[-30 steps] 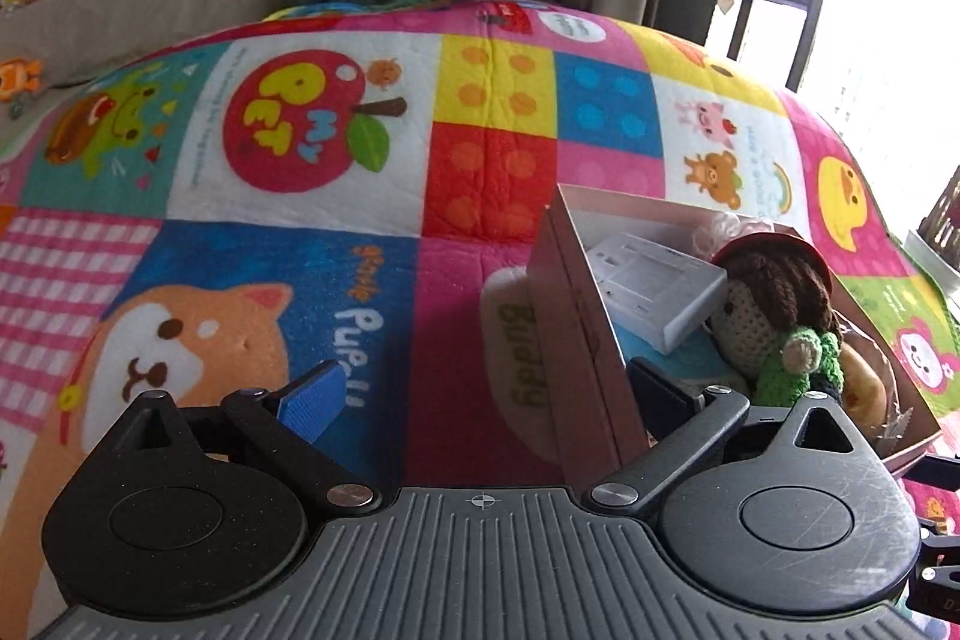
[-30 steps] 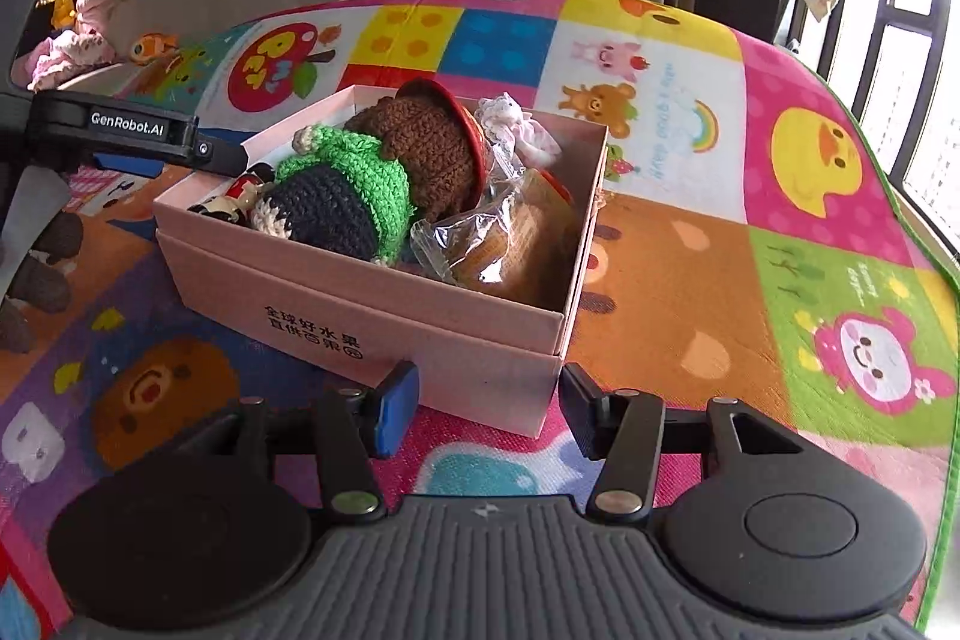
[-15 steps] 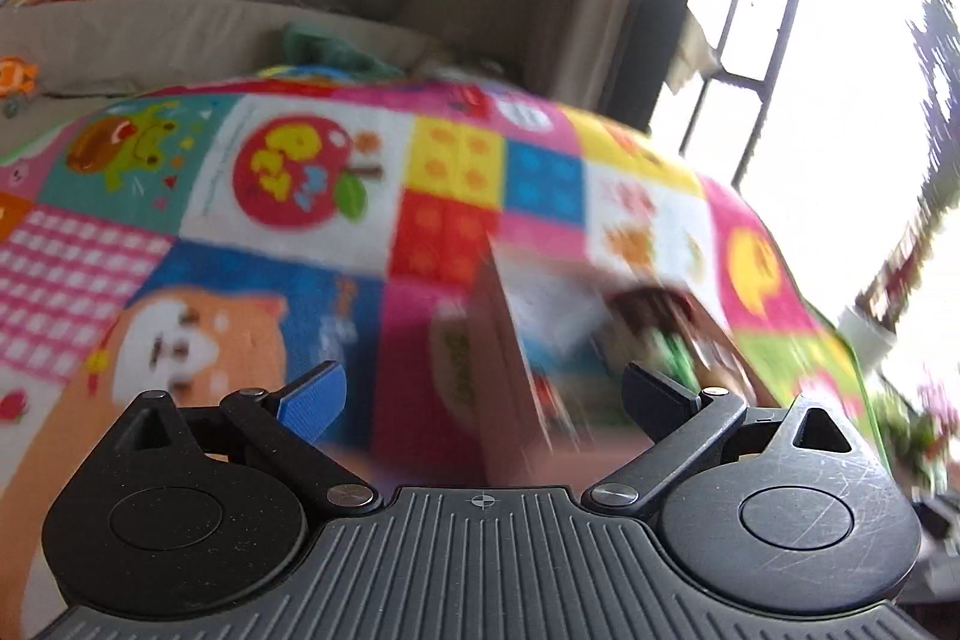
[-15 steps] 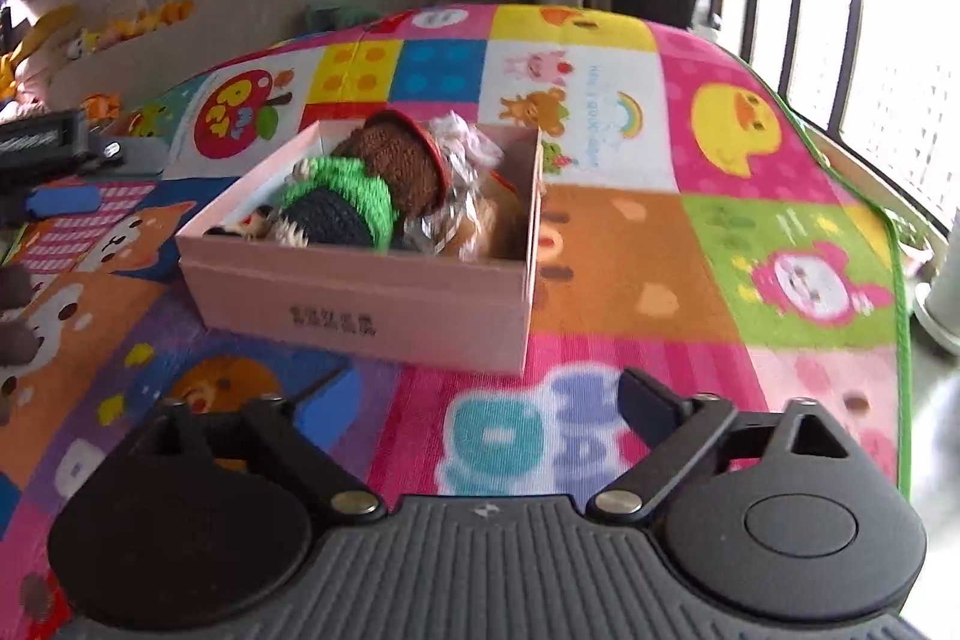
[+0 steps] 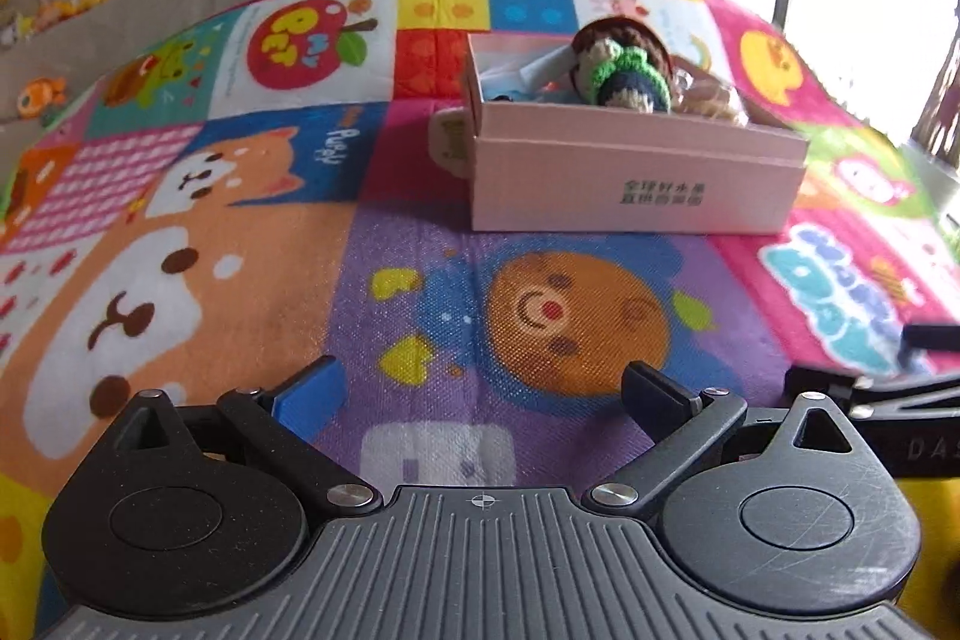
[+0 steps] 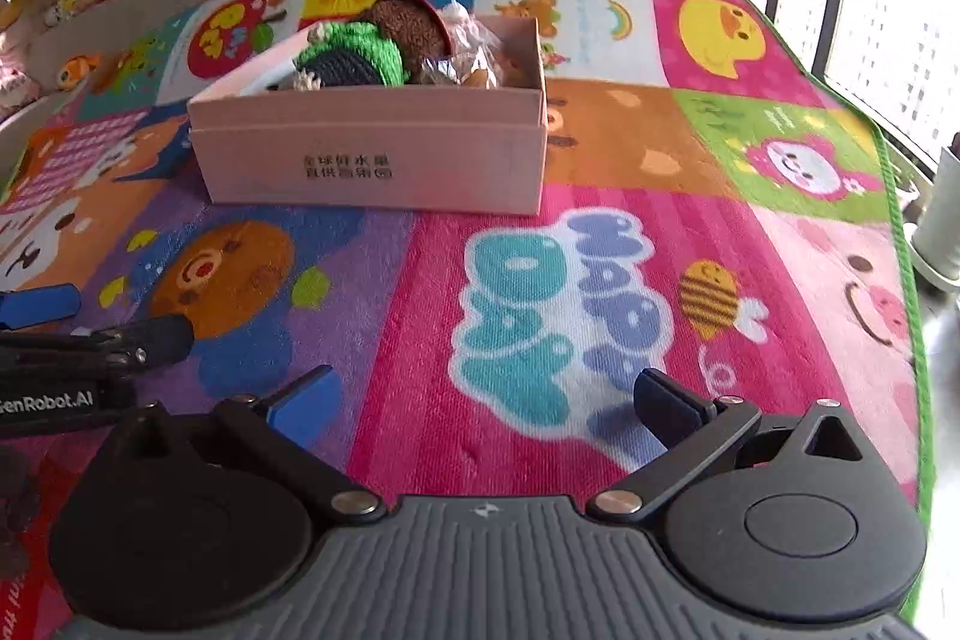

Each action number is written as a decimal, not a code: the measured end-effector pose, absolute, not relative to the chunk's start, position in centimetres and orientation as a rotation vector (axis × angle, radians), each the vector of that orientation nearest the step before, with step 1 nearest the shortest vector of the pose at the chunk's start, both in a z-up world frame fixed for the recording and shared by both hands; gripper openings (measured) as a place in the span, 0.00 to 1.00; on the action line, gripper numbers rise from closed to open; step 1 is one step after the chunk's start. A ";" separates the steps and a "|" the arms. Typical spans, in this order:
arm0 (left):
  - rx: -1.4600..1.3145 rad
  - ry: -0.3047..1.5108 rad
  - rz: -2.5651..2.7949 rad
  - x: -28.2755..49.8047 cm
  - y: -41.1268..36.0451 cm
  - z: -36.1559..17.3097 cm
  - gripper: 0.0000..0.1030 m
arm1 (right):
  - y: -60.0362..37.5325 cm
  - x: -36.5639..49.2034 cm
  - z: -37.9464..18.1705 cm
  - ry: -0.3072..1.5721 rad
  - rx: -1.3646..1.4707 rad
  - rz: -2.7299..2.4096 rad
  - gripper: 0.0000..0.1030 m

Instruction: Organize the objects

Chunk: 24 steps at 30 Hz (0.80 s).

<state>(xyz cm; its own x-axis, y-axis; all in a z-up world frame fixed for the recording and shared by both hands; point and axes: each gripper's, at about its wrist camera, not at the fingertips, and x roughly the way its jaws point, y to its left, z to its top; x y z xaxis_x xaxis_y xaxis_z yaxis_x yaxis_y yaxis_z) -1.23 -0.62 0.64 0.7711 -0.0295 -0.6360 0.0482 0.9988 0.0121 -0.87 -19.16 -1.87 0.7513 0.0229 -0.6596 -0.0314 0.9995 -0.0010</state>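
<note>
You are holding the right gripper [image 6: 486,403] with its jaws spread as wide as they go; they have just been opening, and nothing is sitting between them, only the pink "Happy Day" patch of the play mat [image 6: 708,148] showing through the gap. The left gripper [image 5: 480,391] is also standing open and empty, hovering over the purple patch with the orange bear face. You are keeping the two tools side by side, both pointing down and forward at the same target, with the left one's fingers showing at the left edge of the right wrist view.

Ahead of both, and well apart from the fingertips, the pink box [image 6: 372,154] is resting flat on the mat. Inside it the crocheted doll [image 6: 360,52] in green and dark yarn is lying across the top, with its brown head toward the back, and a crinkly clear packet [image 6: 462,58] is tucked just beside it against the right wall.

Judging from this, you are sitting at the tail of the packing step: the loose items appear to be already in the box, and no stray thing is lying on the mat near you. The next move probably calls for checking the surrounding mat for anything left out, or for bringing a lid over, though no lid is showing in either view.
</note>
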 end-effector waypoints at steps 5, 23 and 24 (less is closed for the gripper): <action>0.022 0.689 -0.033 -1.1 -0.6 0.6 0.99 | -19.3 -0.3 -2.1 0.692 -0.003 0.018 1.00; 0.007 0.693 -0.011 -0.6 -0.8 0.6 1.00 | -19.2 0.5 -2.1 0.691 0.004 0.015 1.00; 0.008 0.693 -0.010 -0.6 -0.8 0.6 1.00 | -19.2 0.5 -2.1 0.691 0.004 0.015 1.00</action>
